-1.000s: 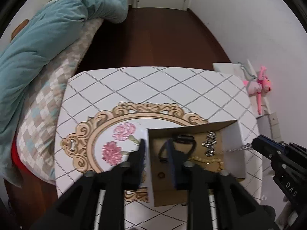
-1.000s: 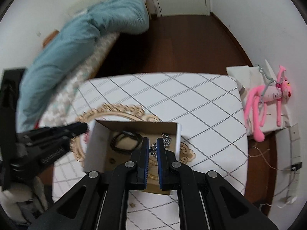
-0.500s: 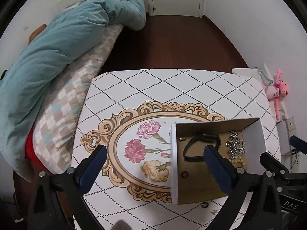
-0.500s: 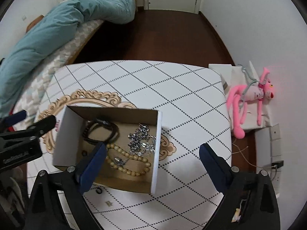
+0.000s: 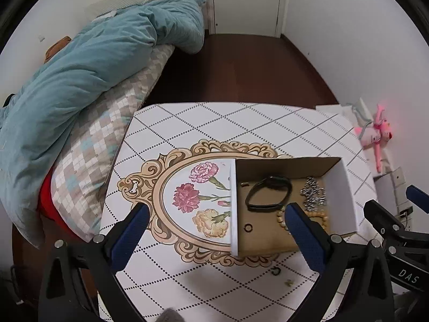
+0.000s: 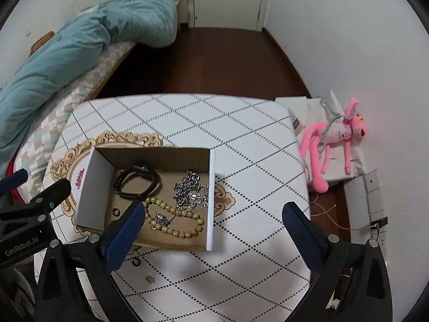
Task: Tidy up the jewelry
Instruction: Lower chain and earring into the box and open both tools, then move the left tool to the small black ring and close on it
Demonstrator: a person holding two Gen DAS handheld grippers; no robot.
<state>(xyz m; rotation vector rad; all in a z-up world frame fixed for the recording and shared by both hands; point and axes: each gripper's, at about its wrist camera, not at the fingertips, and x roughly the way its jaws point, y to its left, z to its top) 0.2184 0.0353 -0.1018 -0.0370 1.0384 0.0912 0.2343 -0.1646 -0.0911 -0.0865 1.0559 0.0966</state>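
Your cardboard box (image 6: 150, 196) sat open-topped on the worktop (image 6: 241, 161), partly over the gold-framed flower print (image 5: 198, 201). It had white outer walls and a plain brown inside, with a small red mark on the outer left wall in the right wrist view.

Inside, a black band (image 6: 136, 181) lay looped on its side toward the back left. A silver chain (image 6: 190, 190) lay bunched in a heap toward the back right, close to the right wall. In front of these, a string of tan beads (image 6: 174, 221) curled across the floor of the box, with a small silvery piece (image 6: 161, 218) lying inside its loop. A small dark ring (image 6: 116, 211) rested on the box floor near the left wall.

Outside the box, just in front of it on the worktop, lay another small dark ring (image 6: 136, 262) and a tiny gold-coloured piece (image 6: 150, 279), well apart from the rest.

Your left gripper (image 5: 214, 224) had its fingers (image 5: 131, 230) spread wide, with nothing pinched between them; they hovered above the near left part of the box. Your right gripper (image 6: 211, 225) was just as wide, its fingers (image 6: 300, 230) having only just finished spreading, and they gripped nothing, straddling the front right of the box from above.

A pink plush toy (image 6: 335, 139) lay off the right edge of the worktop.
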